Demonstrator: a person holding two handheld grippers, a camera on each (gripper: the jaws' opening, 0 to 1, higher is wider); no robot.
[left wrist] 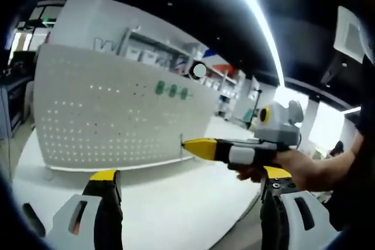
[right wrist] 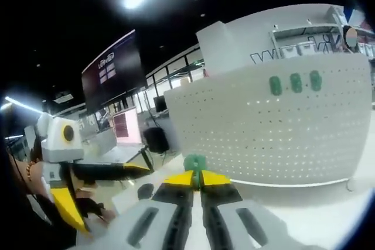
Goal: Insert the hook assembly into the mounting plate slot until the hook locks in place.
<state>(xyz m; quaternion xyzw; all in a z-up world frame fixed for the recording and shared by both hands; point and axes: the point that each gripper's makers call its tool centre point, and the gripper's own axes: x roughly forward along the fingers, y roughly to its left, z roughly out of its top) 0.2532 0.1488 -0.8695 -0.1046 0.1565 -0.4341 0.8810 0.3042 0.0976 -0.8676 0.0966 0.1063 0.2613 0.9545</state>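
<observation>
A white perforated mounting plate (left wrist: 117, 115) stands upright on the white table (left wrist: 176, 209). Three green hooks (left wrist: 171, 91) sit in a row near its upper right. My left gripper (left wrist: 188, 177) is open, its yellow-tipped jaws wide apart with nothing between them. My right gripper (left wrist: 190, 144), held by a hand, points its shut yellow tips at the plate's lower right corner. In the right gripper view my right gripper (right wrist: 198, 175) is shut on a small green hook piece (right wrist: 194, 162), short of the plate (right wrist: 281, 127) and well below the three hooks (right wrist: 295, 82). My left gripper (right wrist: 99, 194) shows open at the left.
Behind the plate are shelves with bins (left wrist: 152, 54) and a white wall. A dark hanging screen (right wrist: 114, 65), a pink-lit monitor (right wrist: 126, 127) and desks lie off to the left in the right gripper view. The person's hand (left wrist: 296, 168) and dark sleeve are at the right.
</observation>
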